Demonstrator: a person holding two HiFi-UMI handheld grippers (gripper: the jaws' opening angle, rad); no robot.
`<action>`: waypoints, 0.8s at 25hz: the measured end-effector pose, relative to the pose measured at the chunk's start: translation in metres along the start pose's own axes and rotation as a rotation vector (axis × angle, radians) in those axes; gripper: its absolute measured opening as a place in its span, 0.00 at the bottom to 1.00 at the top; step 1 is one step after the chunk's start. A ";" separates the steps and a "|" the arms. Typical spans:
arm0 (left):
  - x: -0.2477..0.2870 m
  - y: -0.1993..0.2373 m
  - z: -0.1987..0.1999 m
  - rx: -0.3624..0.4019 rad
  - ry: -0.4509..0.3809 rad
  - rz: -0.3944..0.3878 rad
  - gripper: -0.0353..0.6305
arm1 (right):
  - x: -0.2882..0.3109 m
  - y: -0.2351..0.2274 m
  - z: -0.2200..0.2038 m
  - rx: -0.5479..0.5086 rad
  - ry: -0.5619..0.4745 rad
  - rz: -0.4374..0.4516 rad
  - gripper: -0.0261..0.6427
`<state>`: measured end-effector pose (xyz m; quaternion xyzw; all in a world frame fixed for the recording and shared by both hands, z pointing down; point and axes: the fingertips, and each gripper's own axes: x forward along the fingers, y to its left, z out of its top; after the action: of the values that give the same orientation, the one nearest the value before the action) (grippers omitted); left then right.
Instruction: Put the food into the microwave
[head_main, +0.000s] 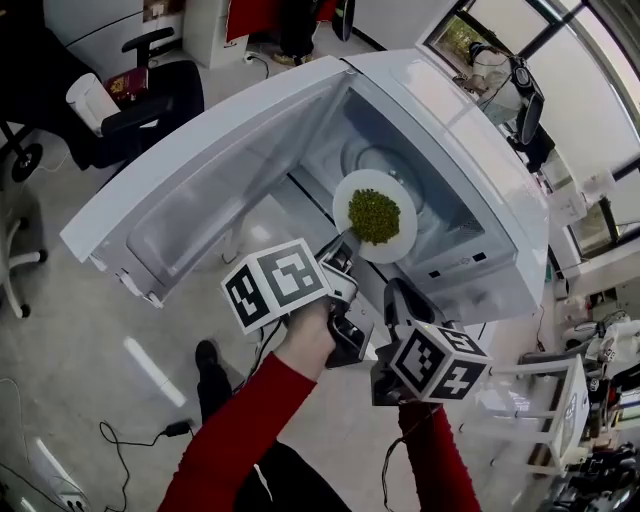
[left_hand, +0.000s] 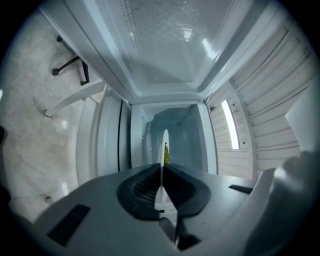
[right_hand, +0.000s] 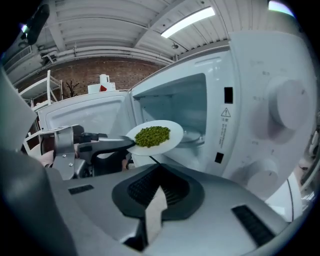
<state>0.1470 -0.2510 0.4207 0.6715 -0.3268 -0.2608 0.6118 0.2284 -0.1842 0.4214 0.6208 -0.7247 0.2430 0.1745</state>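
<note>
A white plate (head_main: 385, 240) heaped with green peas (head_main: 374, 215) hangs level in front of the open microwave (head_main: 480, 170), just at the mouth of its cavity. My left gripper (head_main: 345, 242) is shut on the plate's near rim. In the left gripper view the plate (left_hand: 164, 142) stands edge-on between the closed jaws, with the peas (left_hand: 166, 153) just showing. My right gripper (head_main: 400, 295) hovers below and to the right of the plate, shut and holding nothing. The right gripper view shows the plate (right_hand: 172, 142), the peas (right_hand: 152, 135) and the left gripper (right_hand: 127, 144) clamped on the rim.
The microwave door (head_main: 200, 190) swings wide to the left. Inside lies a glass turntable (head_main: 378, 160). The control panel with knobs (right_hand: 285, 115) sits to the right of the cavity. An office chair (head_main: 150, 100), floor cables (head_main: 130, 440) and a white rack (head_main: 560, 420) stand around.
</note>
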 end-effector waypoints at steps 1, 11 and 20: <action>0.007 -0.001 0.000 -0.003 0.003 0.001 0.09 | 0.002 0.001 0.003 -0.007 0.006 0.006 0.06; 0.059 0.009 0.008 0.007 0.058 0.013 0.09 | 0.031 -0.001 0.009 0.015 0.048 0.007 0.06; 0.099 0.001 0.021 0.079 0.078 0.063 0.09 | 0.036 -0.014 0.009 0.011 0.096 -0.010 0.06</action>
<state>0.1957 -0.3398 0.4246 0.6941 -0.3338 -0.2019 0.6050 0.2368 -0.2204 0.4357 0.6129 -0.7111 0.2755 0.2070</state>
